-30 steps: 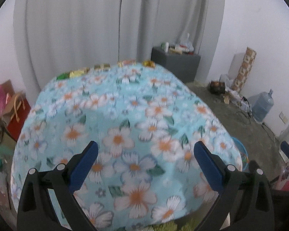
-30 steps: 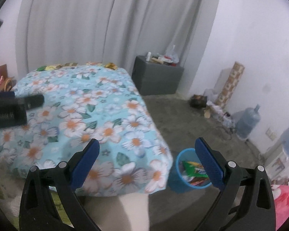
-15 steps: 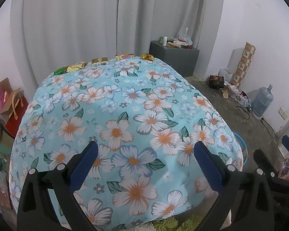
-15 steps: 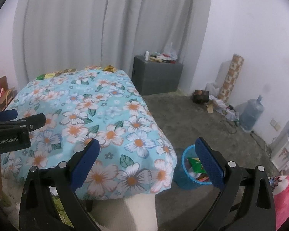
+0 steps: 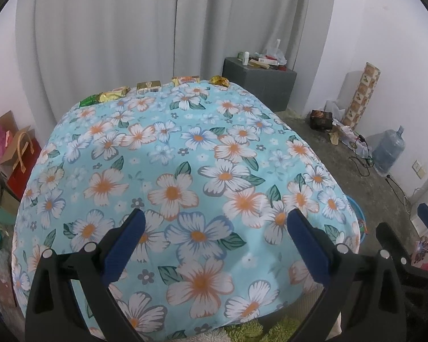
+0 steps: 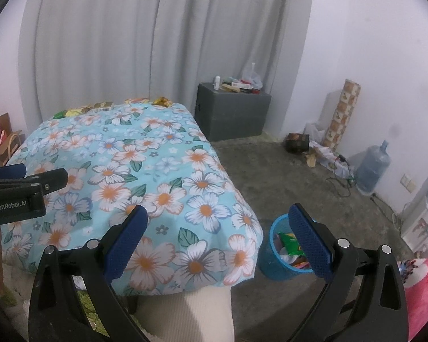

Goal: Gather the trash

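Note:
Several snack wrappers lie in a row along the far edge of the floral-clothed table (image 5: 185, 154): a green one (image 5: 89, 100), a gold one (image 5: 112, 94), a box-like pack (image 5: 148, 86), a pink-labelled pack (image 5: 186, 79) and a crumpled yellow one (image 5: 220, 81). From the right wrist view the same row of wrappers (image 6: 100, 106) shows small and far. A blue trash bin (image 6: 284, 249) holding wrappers stands on the floor at the table's near right corner. My left gripper (image 5: 214, 240) hangs open over the near table, holding nothing. My right gripper (image 6: 218, 238) is open and empty, beside the bin.
A grey cabinet (image 6: 232, 112) with bottles and clutter stands behind the table by the curtain. A water jug (image 6: 371, 168), patterned roll (image 6: 342, 111), cables and a box line the right wall. Paper bags (image 5: 14, 154) sit left of the table. A pale-clad knee (image 6: 191, 313) is below.
Both grippers have drawn back and risen a little; more of the table and the wrappers at its far edge show. Both stayed open.

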Demonstrator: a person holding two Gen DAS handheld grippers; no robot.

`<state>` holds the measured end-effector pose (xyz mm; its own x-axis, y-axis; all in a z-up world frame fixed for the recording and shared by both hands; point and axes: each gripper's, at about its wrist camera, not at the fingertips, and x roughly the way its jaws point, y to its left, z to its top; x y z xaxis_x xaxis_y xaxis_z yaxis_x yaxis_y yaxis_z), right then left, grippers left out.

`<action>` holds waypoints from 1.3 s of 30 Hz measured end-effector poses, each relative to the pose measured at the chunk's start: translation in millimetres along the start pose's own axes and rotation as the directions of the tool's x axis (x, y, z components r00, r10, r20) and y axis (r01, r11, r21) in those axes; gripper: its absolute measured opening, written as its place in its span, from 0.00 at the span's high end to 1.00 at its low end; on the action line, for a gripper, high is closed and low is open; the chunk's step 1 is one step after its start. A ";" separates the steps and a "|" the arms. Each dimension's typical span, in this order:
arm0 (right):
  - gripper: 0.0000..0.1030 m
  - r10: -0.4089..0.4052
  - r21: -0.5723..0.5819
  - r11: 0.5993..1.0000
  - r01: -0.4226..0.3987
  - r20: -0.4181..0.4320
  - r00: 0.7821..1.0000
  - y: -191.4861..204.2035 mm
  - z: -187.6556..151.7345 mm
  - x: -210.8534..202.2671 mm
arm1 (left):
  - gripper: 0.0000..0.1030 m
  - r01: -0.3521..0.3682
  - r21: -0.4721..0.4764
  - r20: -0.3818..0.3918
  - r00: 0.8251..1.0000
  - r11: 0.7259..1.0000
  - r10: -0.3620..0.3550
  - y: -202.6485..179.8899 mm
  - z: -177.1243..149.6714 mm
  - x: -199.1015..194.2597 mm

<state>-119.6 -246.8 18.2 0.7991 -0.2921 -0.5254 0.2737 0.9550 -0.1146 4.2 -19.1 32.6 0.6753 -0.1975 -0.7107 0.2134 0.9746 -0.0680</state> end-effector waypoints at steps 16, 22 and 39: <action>0.08 0.004 0.001 1.000 -0.004 0.001 1.000 -2.6 0.1 0.7 | 0.05 0.000 0.000 -0.002 1.000 1.000 0.000 0.1 0.6 0.0; 0.08 0.003 0.005 1.000 -0.003 -0.001 1.000 -4.8 1.1 -0.3 | 0.05 0.000 -0.001 -0.003 1.000 1.000 0.000 -0.4 0.5 0.0; 0.08 0.002 0.012 1.000 -0.002 -0.001 1.000 -6.4 1.1 -3.5 | 0.05 0.001 -0.002 -0.005 1.000 1.000 -0.001 -1.4 0.0 0.2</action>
<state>-123.6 -252.0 21.6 0.7990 -0.2905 -0.5265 0.2790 0.9547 -0.1034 4.0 -20.5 32.6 0.6717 -0.1981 -0.7139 0.2129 0.9746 -0.0701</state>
